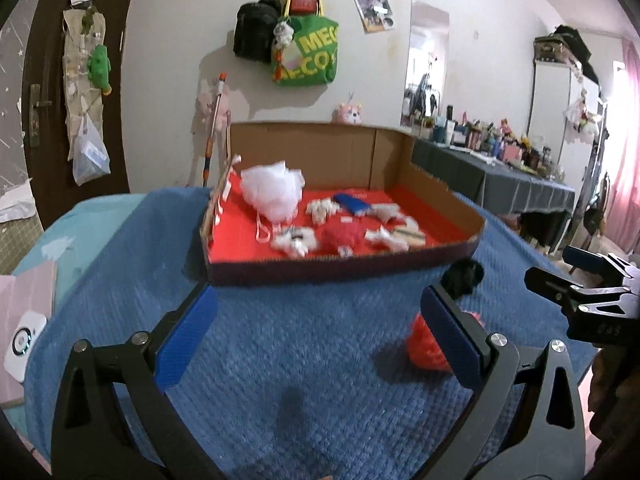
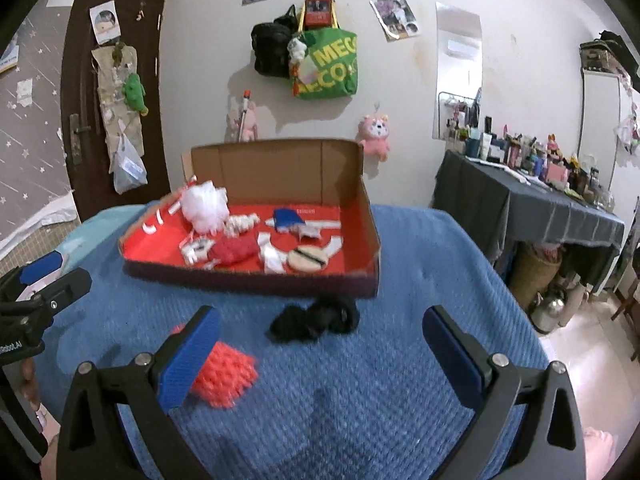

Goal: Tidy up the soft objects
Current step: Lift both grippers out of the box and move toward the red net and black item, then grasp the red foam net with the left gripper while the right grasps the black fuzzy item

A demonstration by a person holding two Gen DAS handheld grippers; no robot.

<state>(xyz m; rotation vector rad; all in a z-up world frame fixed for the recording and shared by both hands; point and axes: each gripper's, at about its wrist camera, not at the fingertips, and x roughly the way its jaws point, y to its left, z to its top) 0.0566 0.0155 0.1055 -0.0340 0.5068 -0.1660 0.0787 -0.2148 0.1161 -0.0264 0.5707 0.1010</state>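
A cardboard box (image 1: 440,256) (image 2: 370,216) with a red floor sits on the blue blanket (image 1: 300,340) (image 2: 360,400). It holds a white mesh pouf (image 1: 272,190) (image 2: 206,204), a red fluffy item (image 1: 340,236) (image 2: 234,250), a blue cloth (image 1: 352,202) (image 2: 288,216) and several white pieces. A black soft item (image 2: 316,320) (image 1: 464,276) and a red spiky soft item (image 2: 224,376) (image 1: 424,346) lie on the blanket in front of the box. My left gripper (image 1: 316,332) is open and empty above the blanket. My right gripper (image 2: 320,360) is open and empty, near both loose items.
A dark-covered table (image 2: 532,208) crowded with bottles stands at the right. Bags (image 2: 324,64) hang on the wall behind the box. A dark door (image 2: 104,100) is at the left. The right gripper shows at the right edge of the left wrist view (image 1: 592,292).
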